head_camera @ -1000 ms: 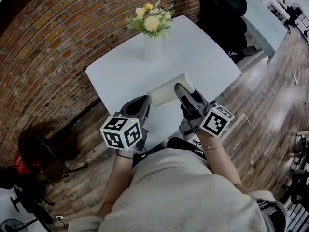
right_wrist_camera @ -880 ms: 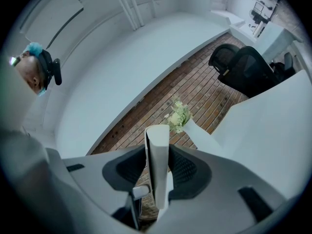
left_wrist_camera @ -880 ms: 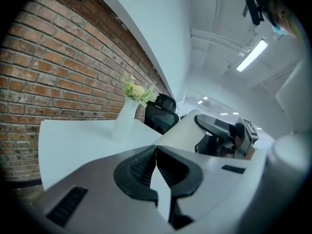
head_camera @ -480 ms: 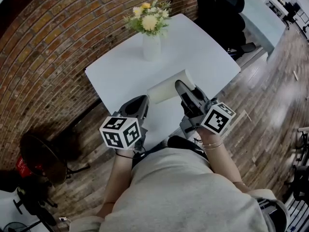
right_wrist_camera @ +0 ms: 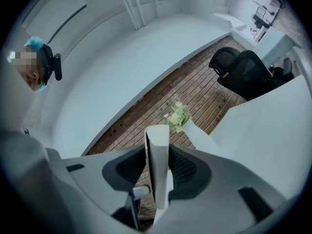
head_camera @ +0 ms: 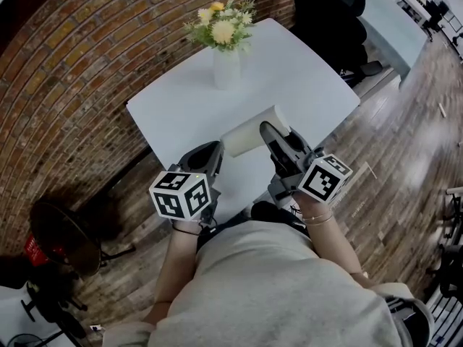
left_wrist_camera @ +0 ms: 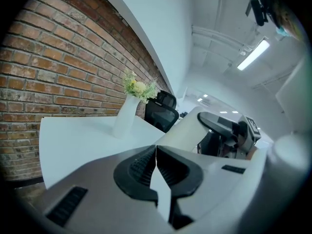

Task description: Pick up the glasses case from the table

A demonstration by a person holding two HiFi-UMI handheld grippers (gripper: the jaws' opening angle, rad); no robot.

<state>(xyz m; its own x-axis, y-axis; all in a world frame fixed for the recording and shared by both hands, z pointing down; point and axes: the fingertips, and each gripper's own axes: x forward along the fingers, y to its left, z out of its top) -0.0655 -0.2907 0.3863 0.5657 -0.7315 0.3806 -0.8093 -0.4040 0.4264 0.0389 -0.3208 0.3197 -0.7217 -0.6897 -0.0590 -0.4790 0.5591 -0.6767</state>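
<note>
Almost nothing has moved since the earlier frame: both grippers keep their places over the near edge of the tabletop point(head_camera: 304, 78), and the glasses case point(head_camera: 249, 132) stays with the right gripper point(head_camera: 273, 134).

To do this step well, I judge that the case should be kept level and raised straight up, away from the vase point(head_camera: 226, 67) at 12 o'clock. The hold is at one end only, and the long free end points toward 10 o'clock, so a quick swing could turn it in the grip.

In the right gripper view, the fingers point(right_wrist_camera: 187, 168) stand partly apart and clamp the white case from both sides. It seems already clear of the tabletop. The left gripper point(head_camera: 210, 152), at 8 o'clock from the case, has its fingers point(left_wrist_camera: 141, 167) pressed together with nothing between them.
</note>
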